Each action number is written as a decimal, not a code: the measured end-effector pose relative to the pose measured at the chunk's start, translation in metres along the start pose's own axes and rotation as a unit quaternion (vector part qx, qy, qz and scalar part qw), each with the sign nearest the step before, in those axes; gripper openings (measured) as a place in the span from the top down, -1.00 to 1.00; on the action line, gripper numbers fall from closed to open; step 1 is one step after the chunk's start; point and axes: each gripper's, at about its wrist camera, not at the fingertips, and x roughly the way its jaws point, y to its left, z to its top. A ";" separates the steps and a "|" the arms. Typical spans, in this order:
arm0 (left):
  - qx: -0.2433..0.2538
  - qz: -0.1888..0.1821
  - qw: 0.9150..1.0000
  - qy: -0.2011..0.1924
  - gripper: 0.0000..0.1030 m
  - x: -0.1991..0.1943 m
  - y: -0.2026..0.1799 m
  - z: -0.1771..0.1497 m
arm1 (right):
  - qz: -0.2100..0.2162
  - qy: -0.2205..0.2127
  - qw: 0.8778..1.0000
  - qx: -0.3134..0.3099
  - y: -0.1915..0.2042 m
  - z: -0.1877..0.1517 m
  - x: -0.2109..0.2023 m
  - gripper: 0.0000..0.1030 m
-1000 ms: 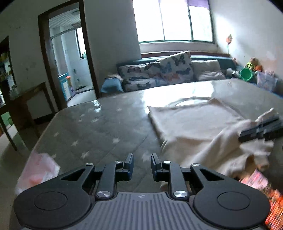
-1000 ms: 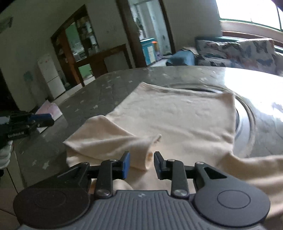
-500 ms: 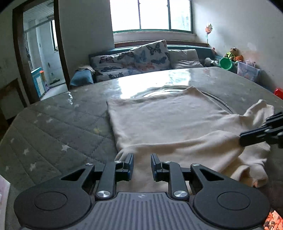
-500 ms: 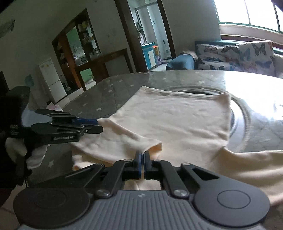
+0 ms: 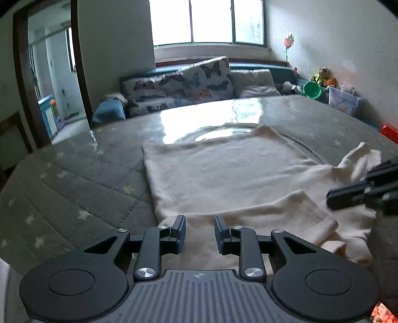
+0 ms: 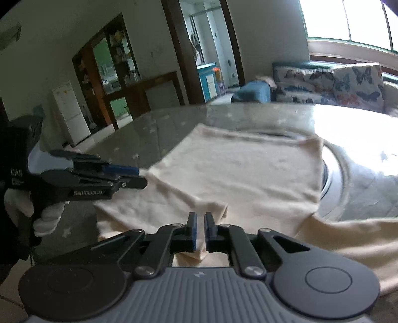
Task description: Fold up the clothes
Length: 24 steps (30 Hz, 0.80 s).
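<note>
Cream garment (image 5: 223, 174) spread on a grey star-quilted table (image 5: 74, 186), near sleeve folded over.

Going left to right: dark doorway (image 5: 49, 74), butterfly-print cushions (image 5: 186, 84) under a bright window (image 5: 209, 22), green bucket (image 5: 312, 89) in the far corner. Left gripper (image 5: 199, 231) hangs wide apart over the near hem, gripping nothing. Right gripper (image 6: 200, 231) is narrowed to a thin slit with cloth beneath; can't tell if it's actually pinching any.
</note>
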 end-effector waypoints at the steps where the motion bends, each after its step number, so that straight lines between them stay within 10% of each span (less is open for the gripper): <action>1: 0.001 0.003 1.000 0.008 0.46 0.005 0.000 -0.001 | -0.002 0.009 1.000 0.003 -0.001 -0.004 0.005 0.87; 10: 0.010 0.000 1.000 0.001 0.46 -0.005 -0.009 -0.001 | -0.091 -0.057 0.991 0.082 -0.048 -0.026 -0.071 0.70; 17: 0.020 -0.006 1.000 -0.001 0.45 -0.009 -0.024 0.001 | -0.252 -0.091 0.943 0.198 -0.134 -0.061 -0.131 0.48; 24: 0.028 0.001 1.000 -0.005 0.30 -0.013 -0.031 0.003 | -0.276 -0.120 0.909 0.287 -0.186 -0.068 -0.129 0.24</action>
